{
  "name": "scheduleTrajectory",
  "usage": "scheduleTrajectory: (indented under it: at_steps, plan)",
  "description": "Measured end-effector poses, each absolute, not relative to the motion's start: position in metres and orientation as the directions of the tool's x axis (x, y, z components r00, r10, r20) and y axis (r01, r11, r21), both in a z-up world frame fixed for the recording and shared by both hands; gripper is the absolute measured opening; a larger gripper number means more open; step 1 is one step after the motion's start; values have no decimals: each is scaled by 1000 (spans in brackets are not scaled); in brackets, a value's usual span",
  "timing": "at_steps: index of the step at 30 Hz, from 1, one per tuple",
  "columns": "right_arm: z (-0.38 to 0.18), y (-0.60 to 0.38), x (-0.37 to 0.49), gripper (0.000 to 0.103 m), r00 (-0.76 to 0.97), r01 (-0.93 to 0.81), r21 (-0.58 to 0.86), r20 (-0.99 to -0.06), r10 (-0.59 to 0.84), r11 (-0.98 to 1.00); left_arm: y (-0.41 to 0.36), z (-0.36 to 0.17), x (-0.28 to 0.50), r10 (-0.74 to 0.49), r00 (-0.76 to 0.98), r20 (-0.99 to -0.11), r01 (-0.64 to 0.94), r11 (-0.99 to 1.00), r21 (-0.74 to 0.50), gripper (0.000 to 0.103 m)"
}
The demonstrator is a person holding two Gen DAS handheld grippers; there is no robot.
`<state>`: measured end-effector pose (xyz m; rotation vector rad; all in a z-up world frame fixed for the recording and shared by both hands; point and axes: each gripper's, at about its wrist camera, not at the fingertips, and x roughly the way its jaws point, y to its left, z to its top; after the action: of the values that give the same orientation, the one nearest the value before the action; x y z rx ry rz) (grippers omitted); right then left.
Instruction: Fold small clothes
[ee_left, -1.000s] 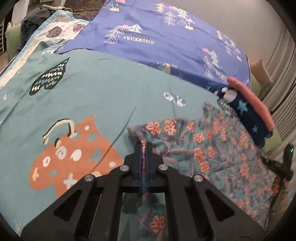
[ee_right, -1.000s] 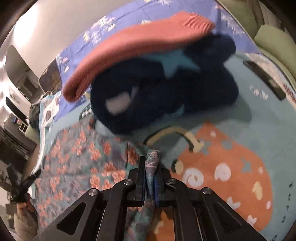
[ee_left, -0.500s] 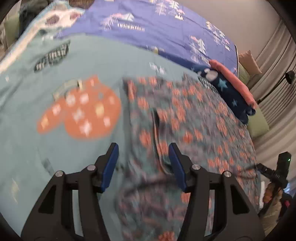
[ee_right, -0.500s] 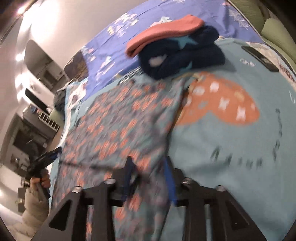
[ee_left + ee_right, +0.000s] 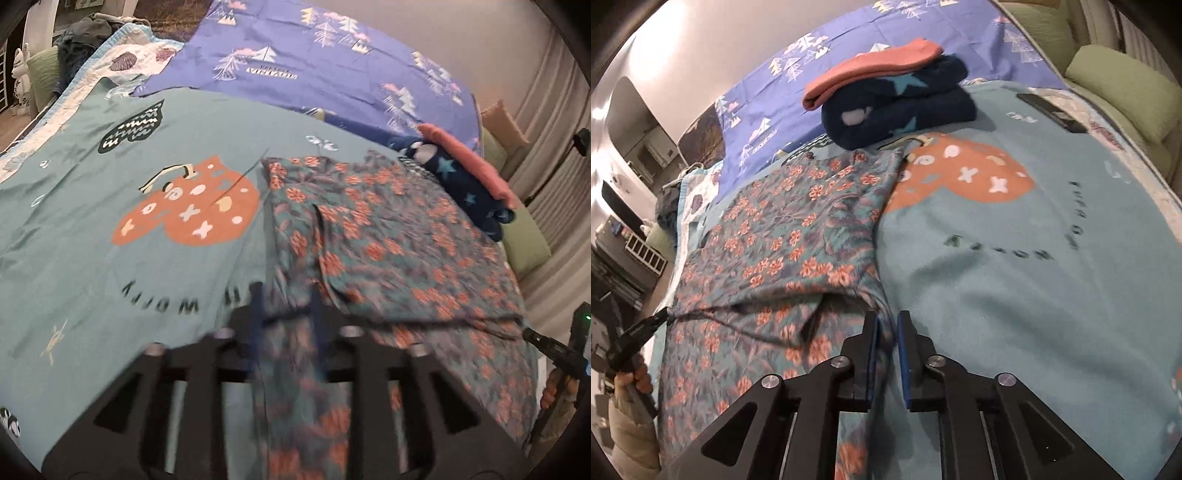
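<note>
while left gripper point(image 5: 286, 306) blurs, jaws closing over floral garment point(image 5: 388, 236) (grip unclear), right gripper point(image 5: 887, 332) likewise

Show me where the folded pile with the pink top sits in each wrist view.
Left wrist view: the folded pile lies at the right edge, beyond the far corner of the flowered garment.
Right wrist view: the pile sits top centre, just past the garment.
Shared landmark: the orange heart print on the teal blanket.
</note>
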<state>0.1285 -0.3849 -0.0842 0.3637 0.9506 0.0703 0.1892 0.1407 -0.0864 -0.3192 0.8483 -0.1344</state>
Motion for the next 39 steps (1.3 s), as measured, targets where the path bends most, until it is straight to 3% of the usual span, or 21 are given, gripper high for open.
scheduleTrajectory:
  at_steps: [1,5,13,24,39]
  plan:
    - [-82,-385,124,14,589,100,327,-781,209,940,142,-84,176,-245,665,-706,-4,943,-332,48]
    - [-81,-385,97,17,583,78,338,-779,232,938,145,-89,138,-267,644,-717,26,944,-328,53]
    - [-89,-373,43,27,564,15,371,-770,299,928,147,-104,78,-296,613,-733,83,946,-312,53]
    - [-90,-366,-20,27,583,28,373,-759,288,927,138,-107,16,-301,630,-716,152,952,-267,53]
    - [-111,-377,-148,29,592,6,530,-685,424,848,150,-115,-91,-441,606,-662,243,895,-374,53]
